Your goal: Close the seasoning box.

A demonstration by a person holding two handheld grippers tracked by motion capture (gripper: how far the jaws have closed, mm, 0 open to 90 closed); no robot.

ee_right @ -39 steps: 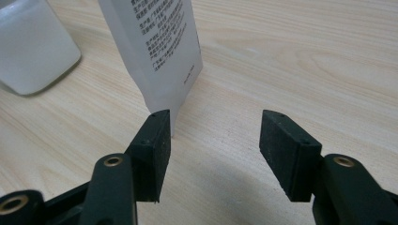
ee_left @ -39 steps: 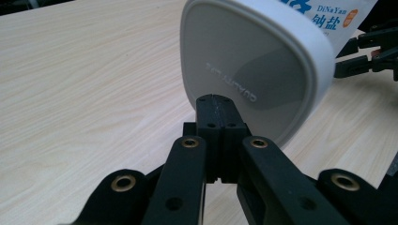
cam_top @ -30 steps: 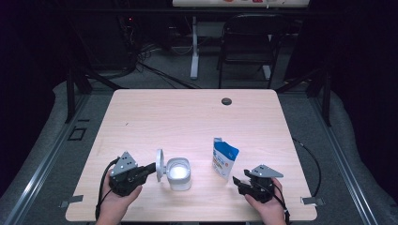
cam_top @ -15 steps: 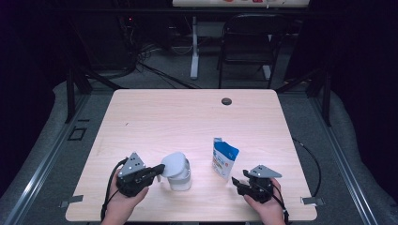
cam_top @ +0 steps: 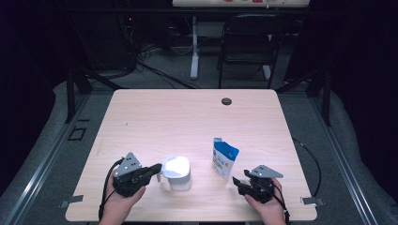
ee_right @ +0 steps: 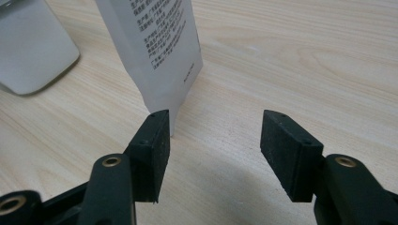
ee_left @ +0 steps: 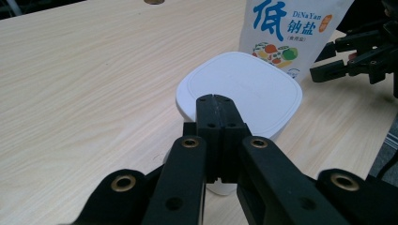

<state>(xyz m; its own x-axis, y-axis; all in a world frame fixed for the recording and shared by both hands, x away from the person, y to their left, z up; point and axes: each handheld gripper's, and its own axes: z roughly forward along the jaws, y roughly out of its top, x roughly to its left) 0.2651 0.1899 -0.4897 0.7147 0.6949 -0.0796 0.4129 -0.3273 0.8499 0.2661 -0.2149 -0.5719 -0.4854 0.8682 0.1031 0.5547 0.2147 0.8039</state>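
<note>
Left gripper (cam_top: 152, 170) has its jaws pressed together, pointing right. Right gripper (cam_top: 239, 181) sits low with jaws wide apart, pointing left.

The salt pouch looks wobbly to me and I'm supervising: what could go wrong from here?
The salt pouch stands upright on a narrow base just ahead of the open right gripper; a nudge could topple it. The left gripper, jaws shut, sits at the white lidded container and might push it.

A pale wooden desk (cam_top: 187, 117) lies under the left hand-held gripper (cam_top: 157, 169) and the right hand-held gripper (cam_top: 238, 180). A dark round grommet (cam_top: 226, 101) sits well ahead of the right one, near the desk's far edge. Farther off, a black chair (cam_top: 246, 47) and tangled cables (cam_top: 141, 51) rest on the grey floor (cam_top: 155, 78).
</note>
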